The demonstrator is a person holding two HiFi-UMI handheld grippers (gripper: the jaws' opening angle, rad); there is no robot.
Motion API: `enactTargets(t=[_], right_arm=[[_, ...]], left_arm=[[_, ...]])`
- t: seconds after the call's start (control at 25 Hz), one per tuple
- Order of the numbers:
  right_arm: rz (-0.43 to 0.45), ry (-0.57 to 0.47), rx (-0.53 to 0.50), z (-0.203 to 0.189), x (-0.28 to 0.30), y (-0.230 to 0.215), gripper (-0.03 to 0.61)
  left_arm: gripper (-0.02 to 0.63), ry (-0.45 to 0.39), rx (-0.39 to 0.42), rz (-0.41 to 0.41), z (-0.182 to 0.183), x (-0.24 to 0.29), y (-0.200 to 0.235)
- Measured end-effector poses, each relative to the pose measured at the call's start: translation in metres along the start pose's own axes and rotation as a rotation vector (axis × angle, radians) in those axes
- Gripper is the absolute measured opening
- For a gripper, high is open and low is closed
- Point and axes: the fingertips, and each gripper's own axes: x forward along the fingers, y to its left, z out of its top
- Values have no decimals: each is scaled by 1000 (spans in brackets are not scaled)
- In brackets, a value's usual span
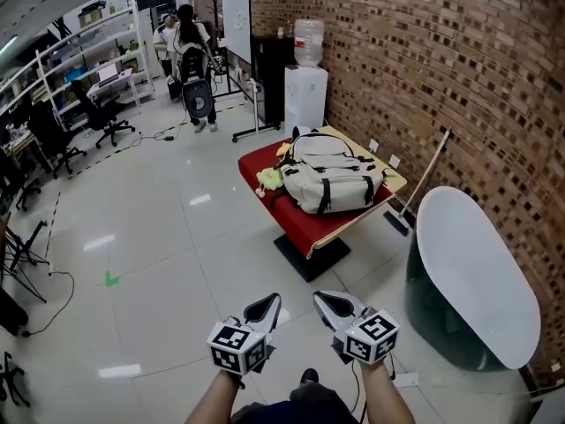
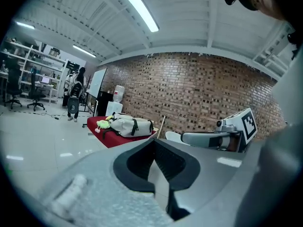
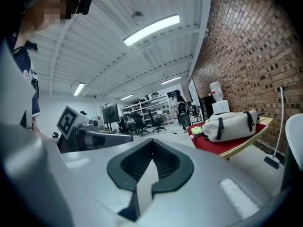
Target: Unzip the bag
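Observation:
A pale grey backpack (image 1: 332, 180) with black straps lies on a red-topped table (image 1: 305, 223) by the brick wall, well ahead of me. It also shows far off as the backpack (image 2: 127, 125) in the left gripper view and the backpack (image 3: 233, 124) in the right gripper view. My left gripper (image 1: 268, 306) and right gripper (image 1: 328, 304) are held side by side low in the head view, far short of the table. Both are shut with nothing between the jaws. A yellow-green soft toy (image 1: 267, 179) lies at the bag's left.
A white oval-topped table (image 1: 477, 272) stands at the right beside the brick wall. A water dispenser (image 1: 305, 87) and a whiteboard (image 1: 237, 20) stand behind the red table. People stand far back near shelves and office chairs (image 1: 104, 117). Shiny floor (image 1: 168, 237) stretches between.

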Motion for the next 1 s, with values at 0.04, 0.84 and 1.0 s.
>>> enactTargets(t=[0.04,0.84,1.0], right_arm=[[-7,9,9,-3,-7,-15,5],[-179,10,82,27,-3,-224,5],[-220,32,44,57,33,-263,5]], left_arm=[[2,11,-1,-2,-2,13,-4],[2,62,14,-136,35,236,14],[2,44,15,-176,63,286,43]])
